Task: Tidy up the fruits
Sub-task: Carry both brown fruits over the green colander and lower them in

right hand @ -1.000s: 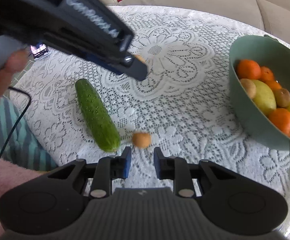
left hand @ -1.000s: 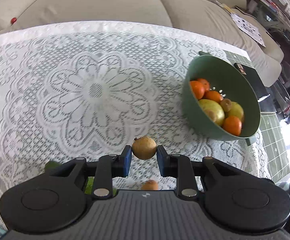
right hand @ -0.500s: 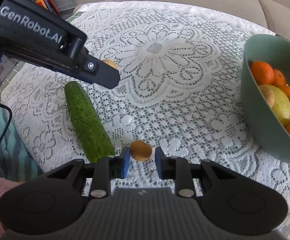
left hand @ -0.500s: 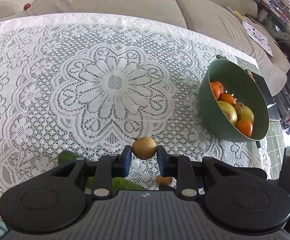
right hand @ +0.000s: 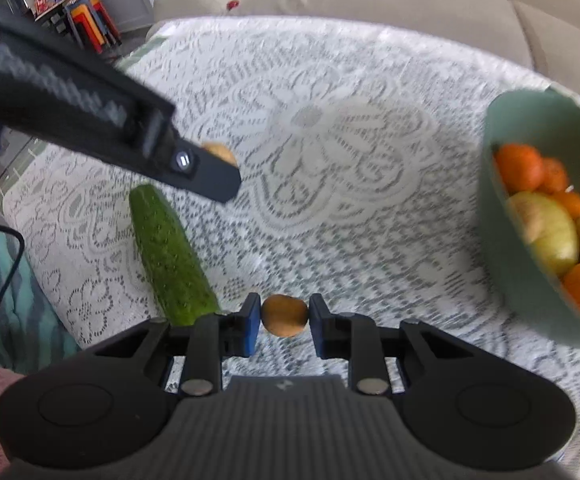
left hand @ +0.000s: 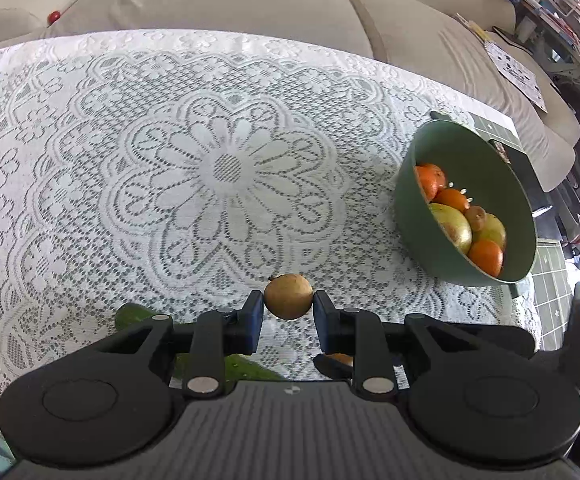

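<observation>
Lace tablecloth (left hand: 226, 168) below, each gripper pinches a small brown fruit, left gripper (left hand: 289, 314) on one (left hand: 289, 296), right gripper (right hand: 284, 322) on another (right hand: 284, 315), likely bound for the green bowl (left hand: 414, 216), cucumber (right hand: 170, 256) lying beside.

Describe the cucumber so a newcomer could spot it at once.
Start at the lace cloth covering the table, with the green bowl of fruit at its right side. Look to the opposite, left side, near the front edge, below the left gripper. The cucumber lies there: long, dark green, bumpy, the only non-round item.
</observation>
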`<state>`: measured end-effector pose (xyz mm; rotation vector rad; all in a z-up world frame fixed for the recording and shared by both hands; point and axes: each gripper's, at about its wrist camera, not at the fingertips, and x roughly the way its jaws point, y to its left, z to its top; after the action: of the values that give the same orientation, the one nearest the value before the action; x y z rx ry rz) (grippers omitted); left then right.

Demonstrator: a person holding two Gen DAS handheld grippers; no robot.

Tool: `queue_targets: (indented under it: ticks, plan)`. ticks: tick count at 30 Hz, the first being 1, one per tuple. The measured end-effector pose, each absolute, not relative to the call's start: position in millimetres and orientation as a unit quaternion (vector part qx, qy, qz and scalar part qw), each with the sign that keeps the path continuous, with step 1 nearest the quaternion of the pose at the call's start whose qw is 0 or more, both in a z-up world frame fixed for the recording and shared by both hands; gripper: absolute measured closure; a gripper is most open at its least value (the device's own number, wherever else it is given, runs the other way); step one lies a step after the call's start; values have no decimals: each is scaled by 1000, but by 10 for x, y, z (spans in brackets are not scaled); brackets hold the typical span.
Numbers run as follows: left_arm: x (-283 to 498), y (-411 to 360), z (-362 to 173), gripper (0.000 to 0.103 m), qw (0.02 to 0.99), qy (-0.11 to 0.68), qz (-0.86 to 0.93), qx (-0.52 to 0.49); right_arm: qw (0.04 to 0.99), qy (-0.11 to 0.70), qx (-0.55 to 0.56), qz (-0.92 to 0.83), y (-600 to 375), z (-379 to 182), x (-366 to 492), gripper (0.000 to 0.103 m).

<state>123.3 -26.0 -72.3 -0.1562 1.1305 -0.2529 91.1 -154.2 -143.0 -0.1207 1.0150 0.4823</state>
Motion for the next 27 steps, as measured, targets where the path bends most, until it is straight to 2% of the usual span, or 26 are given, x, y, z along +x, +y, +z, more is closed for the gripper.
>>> queue_targets:
  ticks: [14,27]
  plan:
    - [1347,-925,-394,74,847,500,-175,-47,905,396,-61,141,-2283,-666,982,81]
    - [1658,-1590,-361,74,834,498,-236,-39,910,391,-99,96,-2773,-627,1225,81]
